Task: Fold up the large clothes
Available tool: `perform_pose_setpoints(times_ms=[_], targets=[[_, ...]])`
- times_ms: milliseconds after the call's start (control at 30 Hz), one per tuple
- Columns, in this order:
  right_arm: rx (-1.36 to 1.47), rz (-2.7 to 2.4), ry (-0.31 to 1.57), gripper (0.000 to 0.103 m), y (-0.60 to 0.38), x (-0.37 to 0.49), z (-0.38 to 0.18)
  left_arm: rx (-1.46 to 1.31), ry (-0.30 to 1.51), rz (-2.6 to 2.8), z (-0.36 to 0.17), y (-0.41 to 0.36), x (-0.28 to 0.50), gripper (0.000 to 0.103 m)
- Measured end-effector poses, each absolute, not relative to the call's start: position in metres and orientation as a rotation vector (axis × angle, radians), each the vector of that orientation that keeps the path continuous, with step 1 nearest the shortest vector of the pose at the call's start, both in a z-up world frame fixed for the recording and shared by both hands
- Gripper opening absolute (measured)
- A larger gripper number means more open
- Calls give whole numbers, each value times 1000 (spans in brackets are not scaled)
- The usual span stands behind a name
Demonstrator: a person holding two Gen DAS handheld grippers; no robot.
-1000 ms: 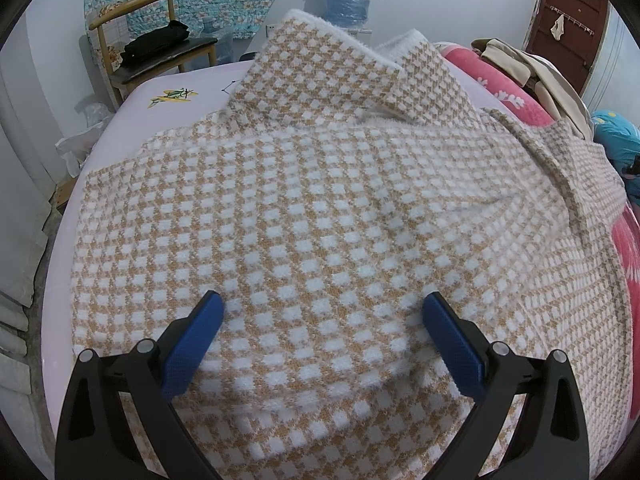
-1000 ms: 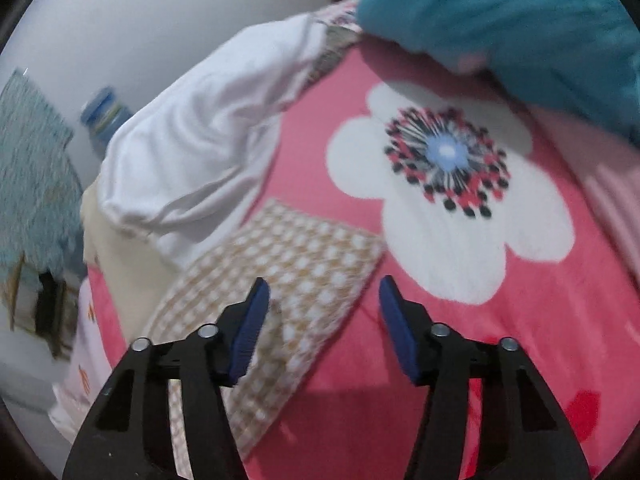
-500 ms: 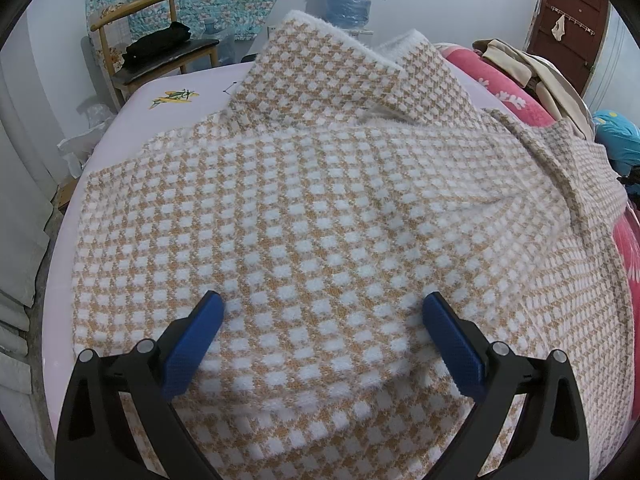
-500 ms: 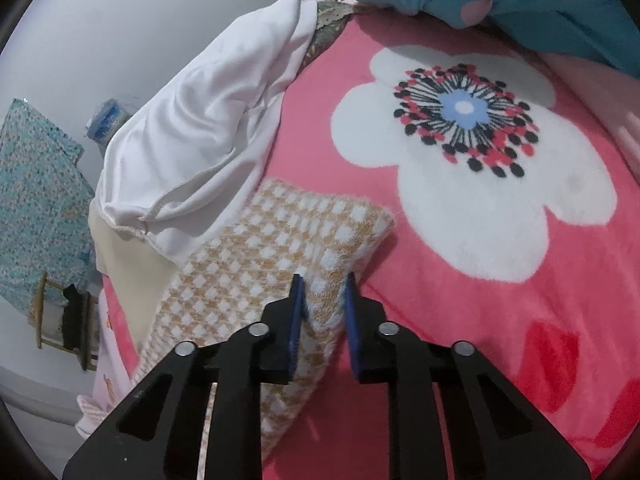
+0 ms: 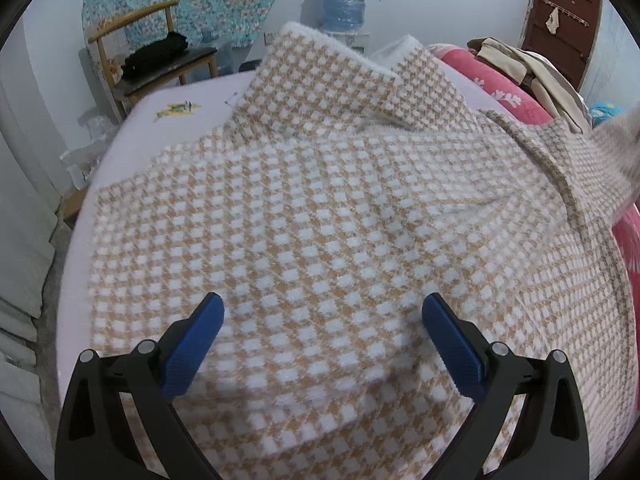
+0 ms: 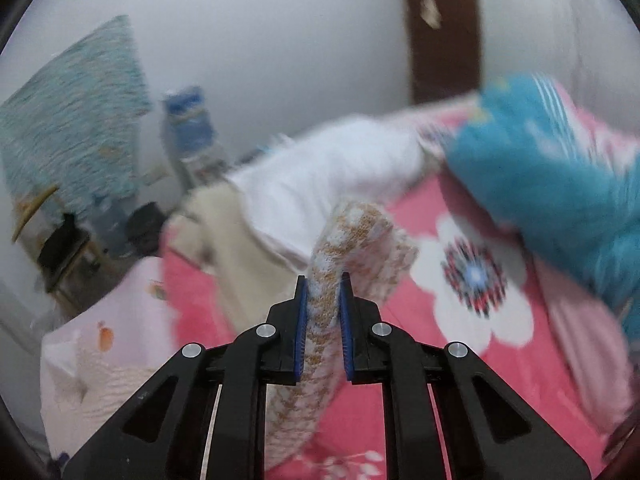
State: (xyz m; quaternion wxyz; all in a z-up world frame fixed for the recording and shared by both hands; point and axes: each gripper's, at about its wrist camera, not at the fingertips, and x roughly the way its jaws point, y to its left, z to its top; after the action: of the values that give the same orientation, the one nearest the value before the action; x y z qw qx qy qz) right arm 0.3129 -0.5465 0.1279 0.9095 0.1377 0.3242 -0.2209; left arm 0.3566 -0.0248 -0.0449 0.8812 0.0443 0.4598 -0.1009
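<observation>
1. Right gripper (image 6: 323, 280): jaws nearly closed, blue pads pinching a narrow end of the checked garment (image 6: 352, 236); pinched strip raised clear of the pink floral blanket (image 6: 460, 400), hanging in a loop from the pads.
2. Left gripper (image 5: 323, 316): jaws spread wide, nothing between them; poised just above the garment body (image 5: 320, 220), contact not discernible.
3. Garment laid out flat across the pale bed sheet (image 5: 132, 128), collar end toward the far edge, 1 side draping onto the blanket at right (blurred strip at the right margin probably the lifted part).
4. Probable reason for the grip: a thin edge pinch gives control of 1 sleeve or corner for carrying inward over the body.
5. Probable reason for the left pose: open and near, ready to steady the spread cloth against dragging.
6. View from the right wrist heavily blurred; fine detail uncertain.
</observation>
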Motion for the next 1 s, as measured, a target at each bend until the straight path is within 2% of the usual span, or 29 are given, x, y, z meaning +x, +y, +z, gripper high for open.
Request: perform_pose_setpoints(times_ms=[200, 400, 567, 700, 733, 767, 800, 833, 900, 1000], targets=[[129, -264, 559, 13, -432, 326, 201, 48, 927, -164, -35, 7, 341, 96], [8, -20, 506, 12, -299, 336, 227, -31, 903, -151, -23, 49, 318, 83], [-56, 208, 541, 12, -190, 344, 203, -145, 851, -208, -9, 89, 289, 75], [-144, 391, 653, 16, -100, 351, 142, -183, 842, -252, -3, 104, 270, 75], [-148, 428, 700, 26, -85, 354, 123, -205, 840, -271, -2, 109, 265, 75], [-151, 478, 774, 53, -70, 358, 101, -223, 840, -284, -1, 111, 262, 75], [-151, 519, 835, 63, -60, 361, 85, -237, 841, -293, -1, 110, 260, 75], [-147, 564, 907, 69, -50, 363, 64, -257, 840, -310, -1, 112, 258, 75], [-160, 601, 987, 69, -44, 365, 41, -279, 837, -339, 1, 115, 256, 75], [-165, 586, 981, 71, -68, 364, 36, -301, 829, -370, 2, 118, 260, 75]])
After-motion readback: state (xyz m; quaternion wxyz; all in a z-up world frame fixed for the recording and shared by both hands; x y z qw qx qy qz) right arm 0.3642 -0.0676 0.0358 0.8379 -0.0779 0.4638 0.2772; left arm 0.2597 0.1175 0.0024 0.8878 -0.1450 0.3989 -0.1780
